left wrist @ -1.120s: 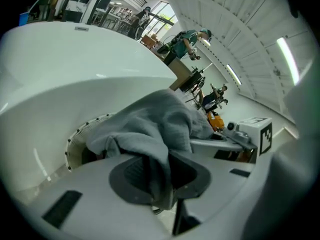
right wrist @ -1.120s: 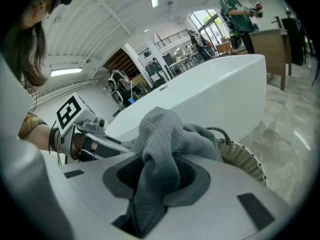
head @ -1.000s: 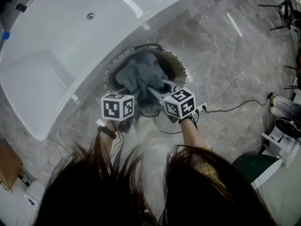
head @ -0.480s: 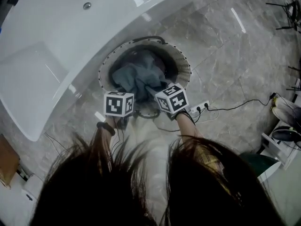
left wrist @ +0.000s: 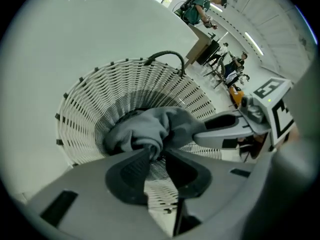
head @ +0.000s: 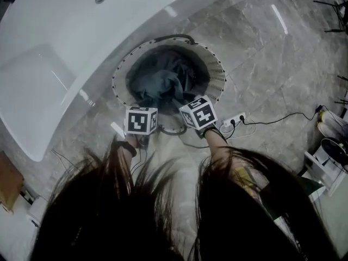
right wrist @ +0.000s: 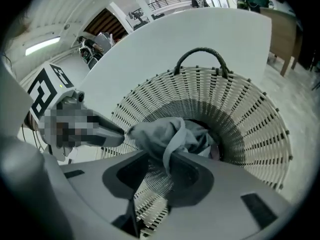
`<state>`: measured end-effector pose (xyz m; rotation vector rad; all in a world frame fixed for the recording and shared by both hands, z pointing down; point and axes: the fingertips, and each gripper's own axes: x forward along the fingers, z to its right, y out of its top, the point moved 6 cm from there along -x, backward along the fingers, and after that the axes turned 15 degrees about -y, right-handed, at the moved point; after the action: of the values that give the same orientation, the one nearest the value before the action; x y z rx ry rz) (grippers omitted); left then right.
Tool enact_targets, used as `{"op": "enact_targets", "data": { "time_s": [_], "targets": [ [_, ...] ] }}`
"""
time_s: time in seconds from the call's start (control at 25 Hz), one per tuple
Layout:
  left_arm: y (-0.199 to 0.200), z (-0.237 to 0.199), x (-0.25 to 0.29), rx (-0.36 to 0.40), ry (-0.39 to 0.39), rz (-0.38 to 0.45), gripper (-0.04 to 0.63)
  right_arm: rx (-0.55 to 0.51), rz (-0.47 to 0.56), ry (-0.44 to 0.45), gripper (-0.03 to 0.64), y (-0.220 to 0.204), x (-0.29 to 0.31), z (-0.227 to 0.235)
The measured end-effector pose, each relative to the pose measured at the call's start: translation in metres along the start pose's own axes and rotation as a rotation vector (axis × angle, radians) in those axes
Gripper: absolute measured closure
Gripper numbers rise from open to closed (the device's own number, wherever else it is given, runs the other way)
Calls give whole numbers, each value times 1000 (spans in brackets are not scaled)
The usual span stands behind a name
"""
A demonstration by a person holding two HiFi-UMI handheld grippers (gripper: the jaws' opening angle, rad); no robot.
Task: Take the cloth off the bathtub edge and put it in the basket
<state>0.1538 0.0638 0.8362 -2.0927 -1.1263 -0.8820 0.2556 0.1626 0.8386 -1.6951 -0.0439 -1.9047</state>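
A grey cloth (head: 161,84) hangs inside the round white woven basket (head: 216,69), which stands on the floor against the bathtub (head: 49,53). Both grippers reach in over the basket's near rim. In the left gripper view my left gripper (left wrist: 156,156) is shut on a fold of the cloth (left wrist: 150,126). The right gripper (right wrist: 167,161) has a strip of the cloth (right wrist: 170,134) between its jaws, which are closing and press on it. The cloth is stretched between the two grippers above the basket's bottom. In the head view the marker cubes (head: 141,120) hide the jaws.
The basket's dark handle (head: 174,37) is on the tub side. A white power strip (head: 237,118) with a black cable (head: 283,119) lies on the marble floor right of the basket. Stands and gear line the right edge.
The cloth, which bulged above the basket's rim a second ago, now sits lower inside it. Both grippers have moved down and closer to the rim with it.
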Motion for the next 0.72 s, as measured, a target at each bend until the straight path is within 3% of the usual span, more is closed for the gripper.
{"op": "enact_targets", "data": {
  "time_s": [0.36, 0.72],
  "targets": [
    [22, 13, -3, 50, -10, 55, 457, 20, -45, -9, 422, 0, 1, 2],
    [32, 36, -14, 106, -20, 69, 433, 8, -39, -11, 420, 7, -23, 6]
  ]
}}
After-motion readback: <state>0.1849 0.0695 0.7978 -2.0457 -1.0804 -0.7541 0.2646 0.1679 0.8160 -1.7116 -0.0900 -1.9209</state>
